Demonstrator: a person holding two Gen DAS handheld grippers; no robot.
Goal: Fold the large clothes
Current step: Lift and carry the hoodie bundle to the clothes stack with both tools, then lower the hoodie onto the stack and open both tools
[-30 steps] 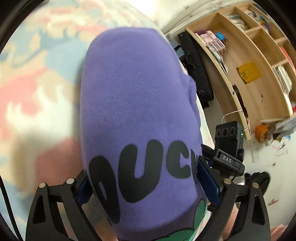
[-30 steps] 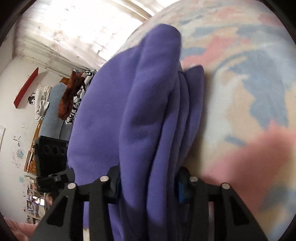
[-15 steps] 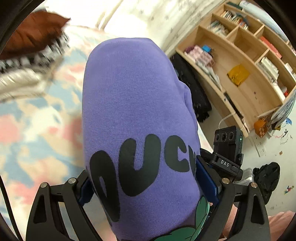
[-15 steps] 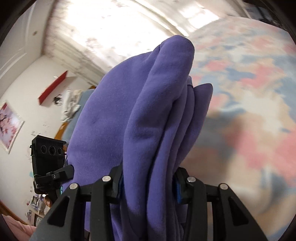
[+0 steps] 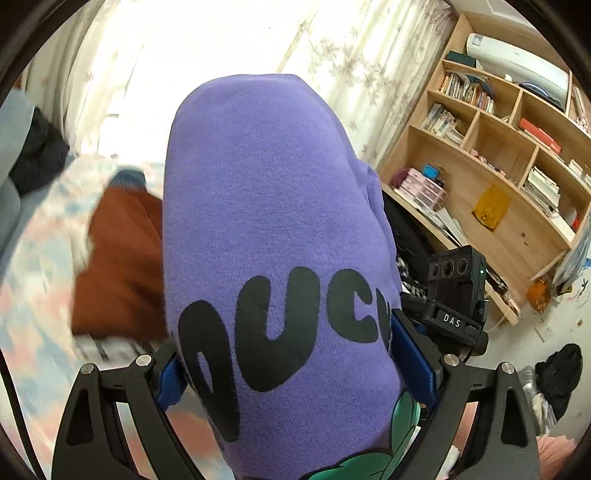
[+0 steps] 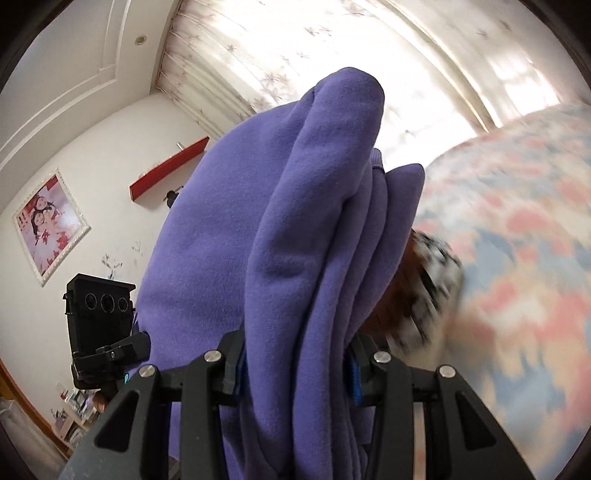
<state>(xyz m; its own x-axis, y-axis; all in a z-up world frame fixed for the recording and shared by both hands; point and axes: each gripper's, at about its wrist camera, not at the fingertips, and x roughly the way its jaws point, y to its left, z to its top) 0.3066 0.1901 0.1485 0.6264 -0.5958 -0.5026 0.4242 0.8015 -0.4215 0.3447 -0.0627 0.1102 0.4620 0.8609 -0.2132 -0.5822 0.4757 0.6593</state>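
Purple sweatshirt [image 5: 273, 229] folded into a thick bundle, off the bed, held up between both grippers. Left gripper [image 5: 288, 373] clamped across the black-lettered end; right gripper [image 6: 295, 373] clamped on the stacked fold edges [image 6: 332, 236]. Behind and below: pastel patterned bedspread [image 6: 517, 240], rust-brown garment [image 5: 118, 266] lying on it, wooden bookshelf [image 5: 495, 177] to the right in left view, bright curtains [image 6: 332, 33] behind.

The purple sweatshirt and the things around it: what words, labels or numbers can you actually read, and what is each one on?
"DUC", in big black letters on the purple sweatshirt; the word runs on out of sight past the blue pad.
"DAS", a small white label on the black camera box of the other gripper.
Book spines on the wooden shelves: too small to read.
Framed picture on the wall: no readable text.
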